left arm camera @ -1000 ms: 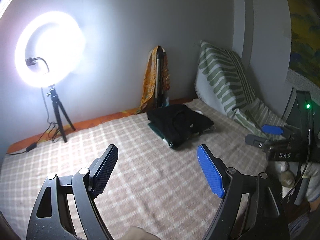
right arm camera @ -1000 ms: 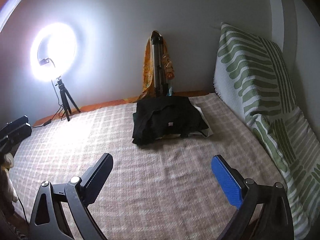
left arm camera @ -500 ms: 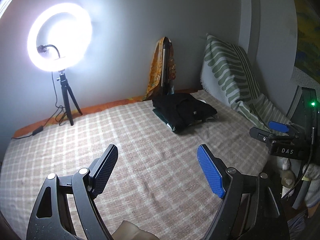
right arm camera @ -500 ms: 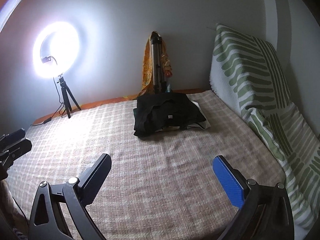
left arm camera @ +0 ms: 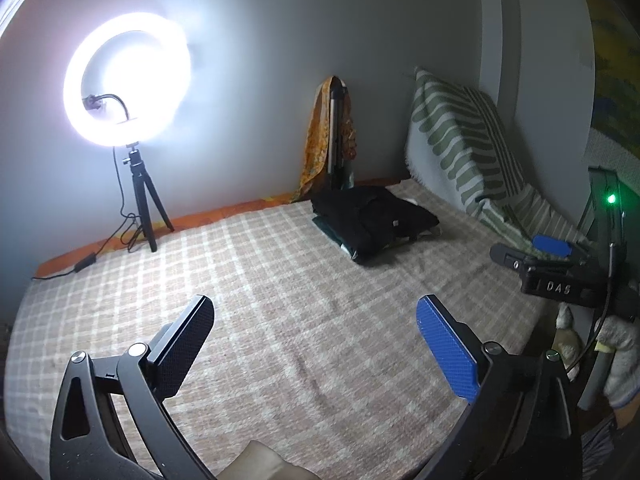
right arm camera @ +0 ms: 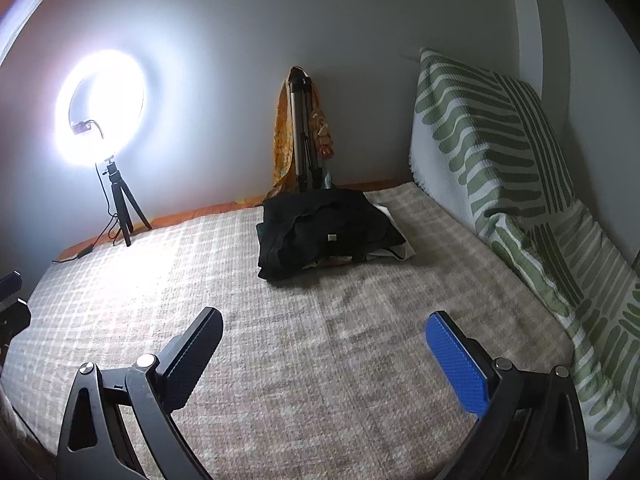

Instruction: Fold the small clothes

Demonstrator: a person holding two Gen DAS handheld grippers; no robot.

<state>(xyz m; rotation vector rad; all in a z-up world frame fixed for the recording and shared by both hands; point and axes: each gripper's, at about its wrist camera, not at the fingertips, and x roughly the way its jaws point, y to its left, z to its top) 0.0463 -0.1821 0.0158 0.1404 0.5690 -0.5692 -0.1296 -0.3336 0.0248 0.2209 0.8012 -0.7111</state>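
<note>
A pile of dark clothes (left arm camera: 374, 222) lies on the checked blanket (left arm camera: 280, 304) near the far wall; it also shows in the right wrist view (right arm camera: 326, 232), with a white piece under its right edge. My left gripper (left arm camera: 314, 334) is open and empty, held above the near part of the blanket, far from the pile. My right gripper (right arm camera: 324, 344) is open and empty, also well short of the pile. The right gripper shows at the right edge of the left wrist view (left arm camera: 532, 250). The left gripper's tip shows at the left edge of the right wrist view (right arm camera: 10, 292).
A lit ring light on a small tripod (left arm camera: 128, 84) stands at the far left with a cable along the wall. A folded tripod draped with orange cloth (right arm camera: 304, 136) leans on the far wall. Green-striped cushions (right arm camera: 500, 152) line the right side.
Both grippers have pulled back and risen a little from the pile, which looks smaller and farther. The jaws stay open and empty. The pile has not moved.
</note>
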